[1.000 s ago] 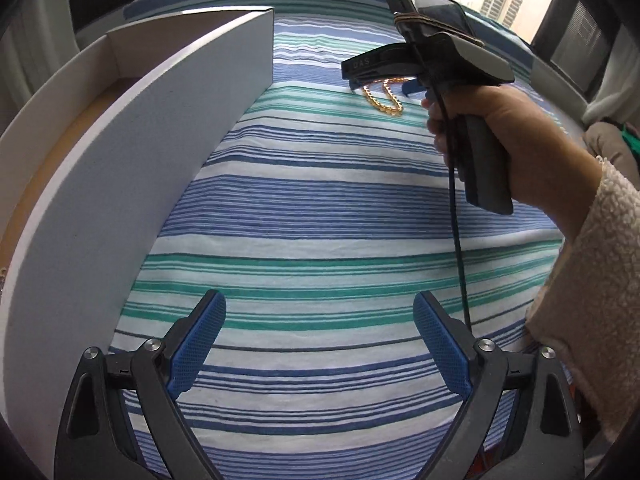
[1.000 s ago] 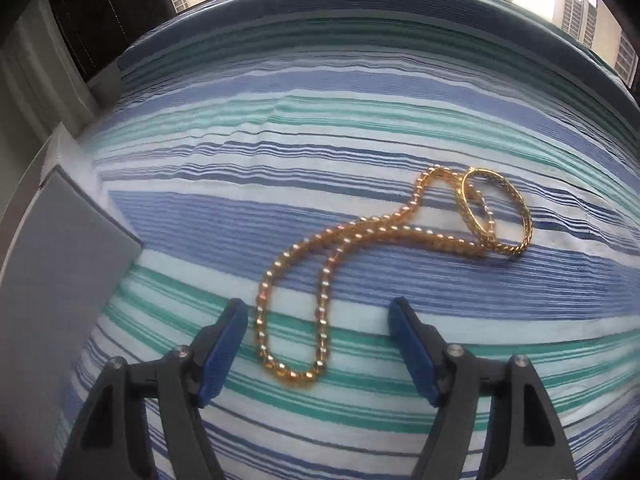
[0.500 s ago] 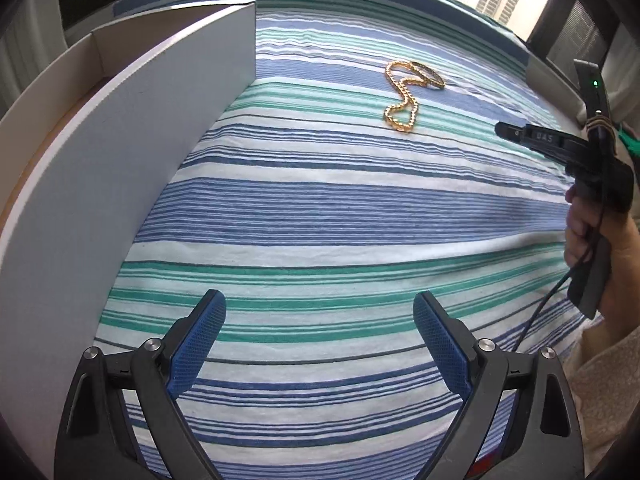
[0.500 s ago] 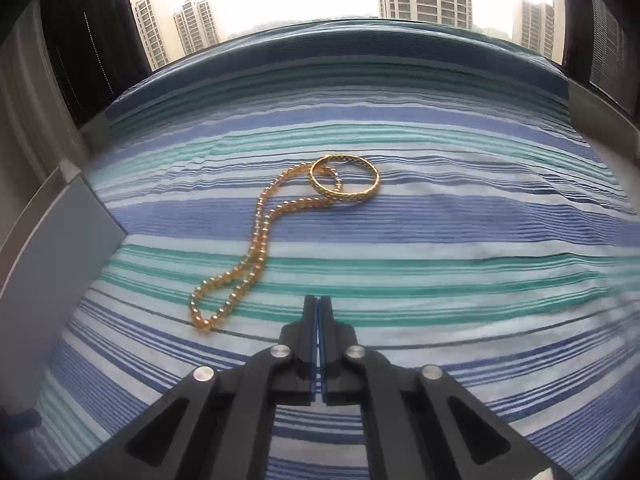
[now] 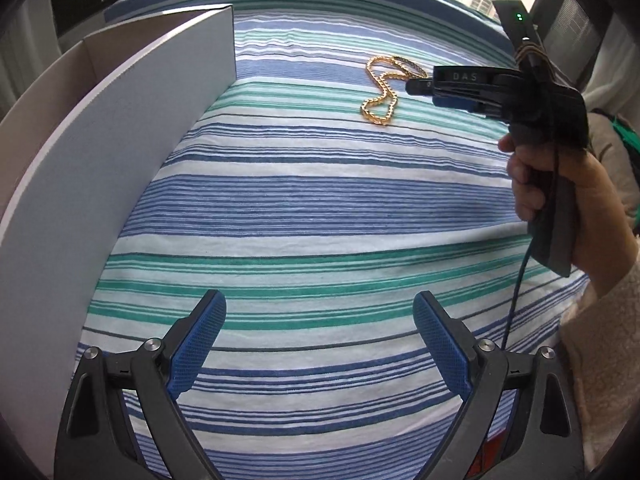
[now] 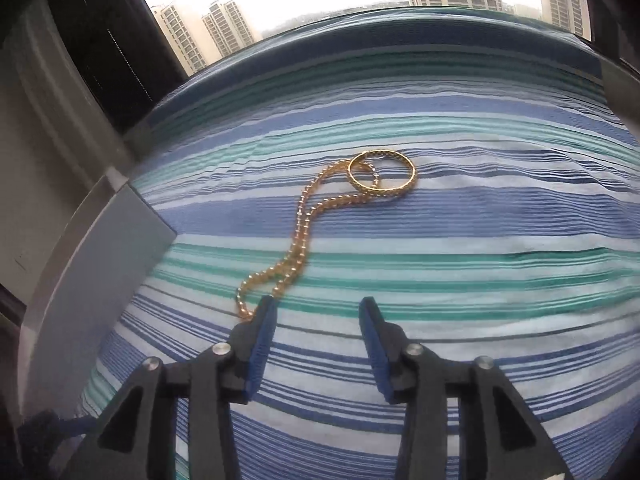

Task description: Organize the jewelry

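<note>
A gold bead necklace [image 6: 304, 224] lies on the striped cloth, with a gold bangle [image 6: 382, 174] resting on its far end. My right gripper [image 6: 318, 322] is open and empty just in front of the necklace's near loop, its left finger at the loop's edge. In the left wrist view the necklace [image 5: 382, 88] lies far ahead and the right gripper [image 5: 420, 88] hovers beside it, hiding the bangle. My left gripper [image 5: 320, 328] is open and empty above the cloth, far from the jewelry.
A white open box [image 5: 132, 120] stands along the left side of the cloth; its corner shows in the right wrist view [image 6: 100, 248]. The blue, green and white striped cloth [image 5: 320, 208] covers the table. A window with buildings lies behind.
My right gripper was shut and pulled back half a second ago; now it is open and has moved forward to the necklace's near loop. The left gripper has barely moved.
</note>
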A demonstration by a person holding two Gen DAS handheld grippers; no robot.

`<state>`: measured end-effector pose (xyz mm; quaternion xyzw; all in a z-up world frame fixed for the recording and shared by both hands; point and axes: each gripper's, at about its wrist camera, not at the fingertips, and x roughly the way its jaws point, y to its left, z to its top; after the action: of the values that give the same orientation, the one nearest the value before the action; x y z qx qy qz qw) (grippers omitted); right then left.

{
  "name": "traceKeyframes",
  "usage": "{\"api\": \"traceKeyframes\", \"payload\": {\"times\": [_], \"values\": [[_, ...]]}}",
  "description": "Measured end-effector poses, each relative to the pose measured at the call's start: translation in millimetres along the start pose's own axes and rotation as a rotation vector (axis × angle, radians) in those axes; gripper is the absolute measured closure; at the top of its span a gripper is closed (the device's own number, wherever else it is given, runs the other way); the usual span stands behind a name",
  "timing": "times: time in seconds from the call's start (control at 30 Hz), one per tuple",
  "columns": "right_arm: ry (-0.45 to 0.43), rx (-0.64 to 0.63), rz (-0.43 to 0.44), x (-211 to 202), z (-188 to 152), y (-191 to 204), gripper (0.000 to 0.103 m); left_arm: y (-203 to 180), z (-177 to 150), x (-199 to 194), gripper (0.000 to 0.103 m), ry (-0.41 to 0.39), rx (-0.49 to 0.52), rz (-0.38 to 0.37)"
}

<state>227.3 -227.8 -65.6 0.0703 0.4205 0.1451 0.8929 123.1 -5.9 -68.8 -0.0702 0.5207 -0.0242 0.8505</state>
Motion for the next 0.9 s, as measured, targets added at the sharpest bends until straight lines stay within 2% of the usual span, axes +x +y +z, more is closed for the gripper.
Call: {"api": "traceKeyframes", "payload": {"times": [0.13,0.17,0.23,0.3,0.43,0.63,0.7,0.8,0.9], "values": [[0.008,-0.082,-0.129,55.9,27.8,38.0,0.059,15.0,-5.8,-3.9,0.008,0.005,-0.035,0.009],[0.048,-0.116,-0.154,71.4,30.3,45.5,0.066,18.8,-7.0,-5.4,0.008,0.003,-0.041,0.012],[0.048,-0.244,-0.277,79.3,26.9,64.3,0.089,26.9,-10.0,-8.4,0.008,-0.002,-0.056,0.017],[0.058,-0.269,-0.281,70.6,16.7,65.2,0.089,34.5,-10.7,-7.1,0.008,0.001,-0.074,0.019],[0.076,-0.253,-0.293,26.2,-17.8,30.4,0.095,38.3,-11.3,-1.1,0.008,0.014,-0.095,-0.003],[0.070,-0.078,-0.365,-55.7,-63.2,-68.9,0.095,17.6,-10.2,3.9,0.008,0.026,-0.057,-0.027],[0.028,-0.012,-0.356,-80.5,-62.8,-90.1,0.095,11.3,-10.0,7.3,0.008,0.035,-0.042,-0.031],[-0.038,0.062,-0.254,-104.1,-47.7,-97.9,0.095,5.4,-10.5,10.2,0.008,0.044,-0.026,-0.028],[-0.086,0.087,-0.164,-104.9,-29.0,-91.3,0.095,5.2,-11.7,7.0,0.008,0.042,-0.021,-0.021]]}}
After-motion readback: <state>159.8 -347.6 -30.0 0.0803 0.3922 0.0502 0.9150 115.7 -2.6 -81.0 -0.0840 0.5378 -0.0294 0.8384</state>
